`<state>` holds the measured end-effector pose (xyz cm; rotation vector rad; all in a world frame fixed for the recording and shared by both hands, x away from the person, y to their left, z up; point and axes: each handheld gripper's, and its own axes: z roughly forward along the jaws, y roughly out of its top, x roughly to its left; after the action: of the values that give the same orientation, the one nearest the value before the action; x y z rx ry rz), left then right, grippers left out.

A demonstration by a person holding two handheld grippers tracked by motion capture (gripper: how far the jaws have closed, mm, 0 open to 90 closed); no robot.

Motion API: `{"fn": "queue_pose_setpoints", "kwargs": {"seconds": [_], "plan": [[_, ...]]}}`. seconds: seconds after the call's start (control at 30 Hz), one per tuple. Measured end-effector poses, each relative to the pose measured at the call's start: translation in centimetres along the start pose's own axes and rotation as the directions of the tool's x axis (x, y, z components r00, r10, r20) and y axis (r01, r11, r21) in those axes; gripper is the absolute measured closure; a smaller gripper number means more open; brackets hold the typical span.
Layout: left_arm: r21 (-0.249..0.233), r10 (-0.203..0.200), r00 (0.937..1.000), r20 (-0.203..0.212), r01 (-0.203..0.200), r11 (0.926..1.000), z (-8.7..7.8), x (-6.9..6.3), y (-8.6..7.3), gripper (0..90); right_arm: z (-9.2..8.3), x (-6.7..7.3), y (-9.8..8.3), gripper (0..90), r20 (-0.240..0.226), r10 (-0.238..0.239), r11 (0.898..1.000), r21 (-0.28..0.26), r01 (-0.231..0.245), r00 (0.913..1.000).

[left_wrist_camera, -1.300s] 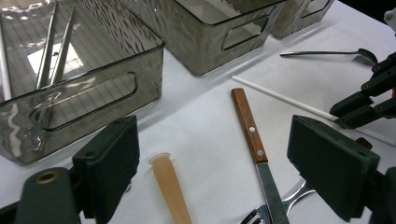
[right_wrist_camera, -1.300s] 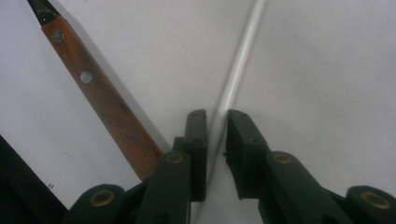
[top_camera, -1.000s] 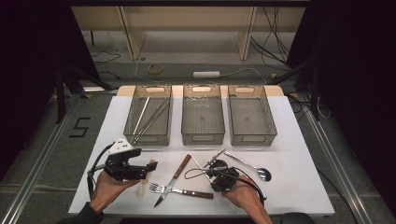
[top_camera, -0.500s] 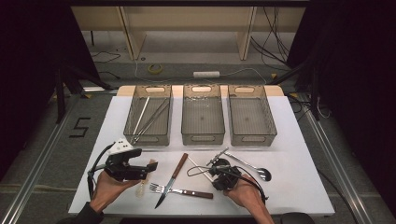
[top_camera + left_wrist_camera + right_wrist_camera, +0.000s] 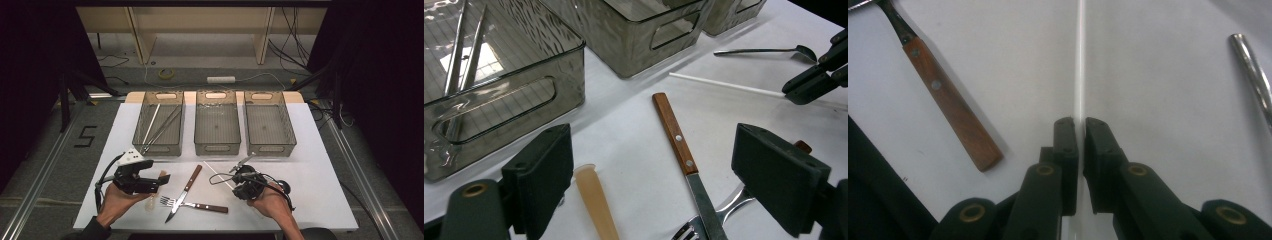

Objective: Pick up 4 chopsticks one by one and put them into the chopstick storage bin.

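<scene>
- High view: right gripper (image 5: pixel 239 176) clamps a thin white plastic chopstick (image 5: pixel 216 174) on the white table (image 5: pixel 320 165), in front of the middle smoked clear bin (image 5: pixel 217 125).
- Left gripper view: left gripper (image 5: pixel 651 175) jaws spread wide, empty, over a wooden-handled knife (image 5: pixel 679 145) and a beige plastic handle (image 5: pixel 594 197).
- Right gripper view: jaws pinched on the chopstick (image 5: pixel 1079 60); a wooden-handled fork's handle (image 5: pixel 950 107) lies at its left.

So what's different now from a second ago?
The right gripper has lifted a little, its jaws shut on the thin white stick, so the stick's near end has come up off the white table. The left gripper stayed put, jaws open. The knife, fork and three bins haven't moved.
</scene>
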<state>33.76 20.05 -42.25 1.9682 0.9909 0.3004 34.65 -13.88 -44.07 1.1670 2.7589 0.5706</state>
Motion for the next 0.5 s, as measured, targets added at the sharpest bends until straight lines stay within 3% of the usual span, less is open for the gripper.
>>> {"fn": "queue_pose_setpoints", "kwargs": {"seconds": [0.23,0.5], "plan": [[0.005,0.015,0.9994,0.032,-0.015,0.9999,0.2,-0.4,0.3,16.4,-1.0,-0.1,0.2,85.2,-0.011,-0.026,0.999,-0.031,0.026,0.9996],[0.031,0.066,0.9952,0.073,-0.068,0.9972,0.9,-1.4,0.9,16.4,-1.7,0.9,1.0,85.2,-0.045,-0.119,0.992,-0.044,0.117,0.9919]]}}
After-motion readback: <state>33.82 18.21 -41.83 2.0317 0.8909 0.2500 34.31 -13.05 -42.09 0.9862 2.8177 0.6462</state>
